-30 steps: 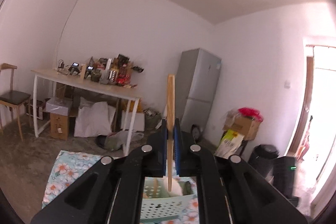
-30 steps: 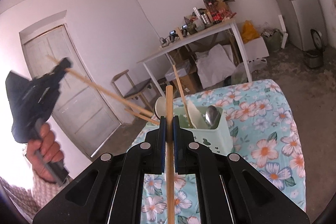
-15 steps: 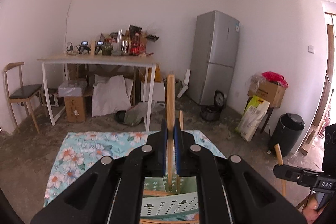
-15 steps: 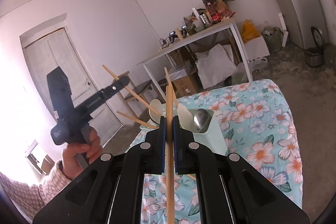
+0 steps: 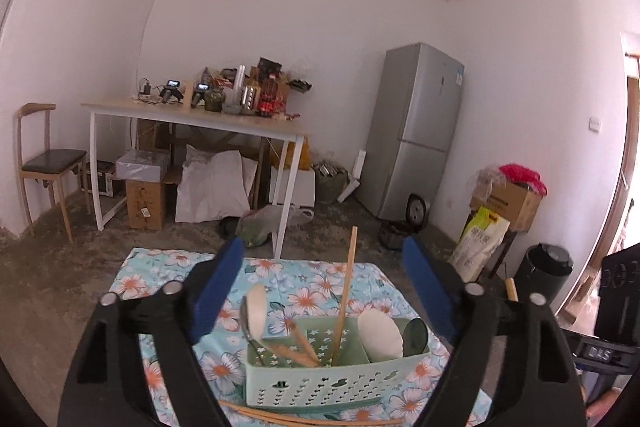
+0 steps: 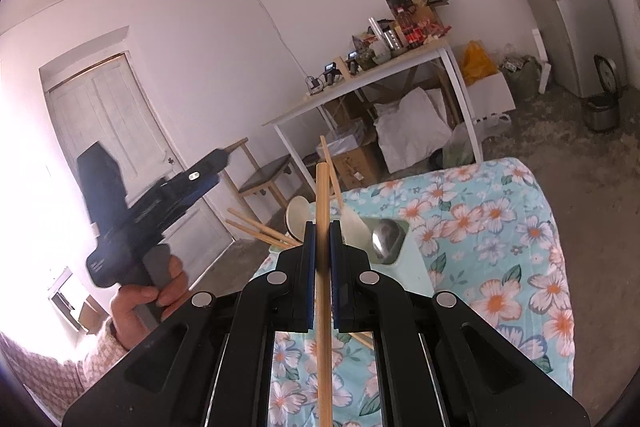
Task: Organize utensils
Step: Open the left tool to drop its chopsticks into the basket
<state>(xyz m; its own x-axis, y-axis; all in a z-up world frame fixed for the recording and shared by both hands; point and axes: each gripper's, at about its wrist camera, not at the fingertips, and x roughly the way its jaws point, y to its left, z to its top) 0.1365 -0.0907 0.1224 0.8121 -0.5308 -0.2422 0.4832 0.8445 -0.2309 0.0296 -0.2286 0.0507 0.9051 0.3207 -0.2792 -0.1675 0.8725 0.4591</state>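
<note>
Because a chopstick is thin, light and stiff, it can slip or swing if it is held near 1 end, so it seems best to pinch it near the middle. The right gripper (image 6: 322, 239) does just that: its 2 blue pads are pressed together on the wooden chopstick (image 6: 323, 307), which runs straight between them and sticks out past the tips. It points toward the green basket (image 5: 332, 383), which stands on the flowered cloth (image 6: 492, 227) just ahead of the tips.

The left gripper (image 5: 322, 291) has just been opening. Its jaws are now spread wide, and nothing is pinched between them. The other chopstick (image 5: 345, 303) it was over stands in the basket, leaning a little, below and between the open pads but not touching them. A white spoon (image 5: 256, 311) and a metal spoon (image 6: 386, 239) sit in the basket too. More chopsticks (image 5: 304, 417) lie on the cloth in front of the basket. The smooth wood could slide, so the pinch should be firm.
</note>
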